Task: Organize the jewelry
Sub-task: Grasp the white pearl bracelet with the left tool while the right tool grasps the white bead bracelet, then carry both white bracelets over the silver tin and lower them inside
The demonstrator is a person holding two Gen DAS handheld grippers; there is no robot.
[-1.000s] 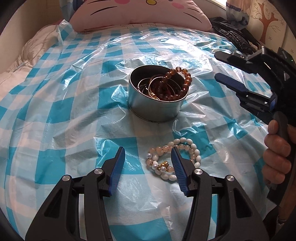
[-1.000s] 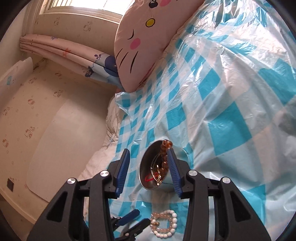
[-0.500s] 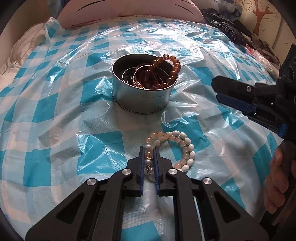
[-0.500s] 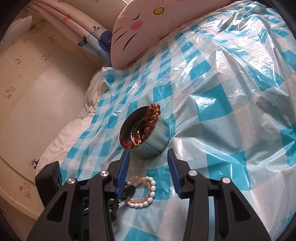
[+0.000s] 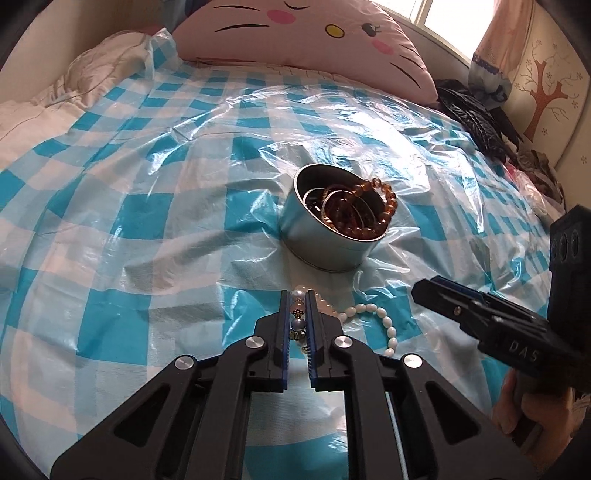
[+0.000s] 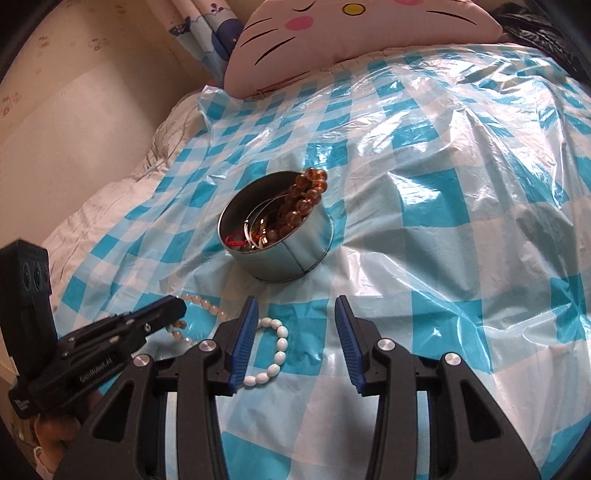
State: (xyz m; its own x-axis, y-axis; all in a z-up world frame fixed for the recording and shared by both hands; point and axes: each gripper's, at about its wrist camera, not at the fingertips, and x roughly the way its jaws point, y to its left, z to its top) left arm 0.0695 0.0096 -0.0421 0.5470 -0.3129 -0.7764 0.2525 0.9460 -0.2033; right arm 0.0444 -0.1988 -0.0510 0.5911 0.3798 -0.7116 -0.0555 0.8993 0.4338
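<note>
A round silver tin (image 5: 325,243) (image 6: 291,254) sits mid-bed, filled with bangles and an amber bead bracelet (image 5: 376,206) (image 6: 306,199) draped over its rim. In front of the tin lies a bracelet of white and pale pink beads (image 5: 373,314) (image 6: 277,343). My left gripper (image 5: 297,295) (image 6: 173,308) is shut on its pearl and gold charm end, and the rest trails right on the cover. My right gripper (image 6: 293,306) (image 5: 419,291) hovers open just right of the bracelet, nothing between its fingers.
The bed wears a crinkled blue and white checked plastic cover (image 5: 147,221). A pink cat-face pillow (image 5: 303,40) (image 6: 354,33) lies at the head. Dark clothes (image 5: 476,122) pile up at the far right, and a cream wall (image 6: 74,110) runs along the left side.
My left gripper closed on the bead bracelet's charm end, then lifted and drew back with it. My right gripper rolled and swung in beside the bracelet, staying open.
</note>
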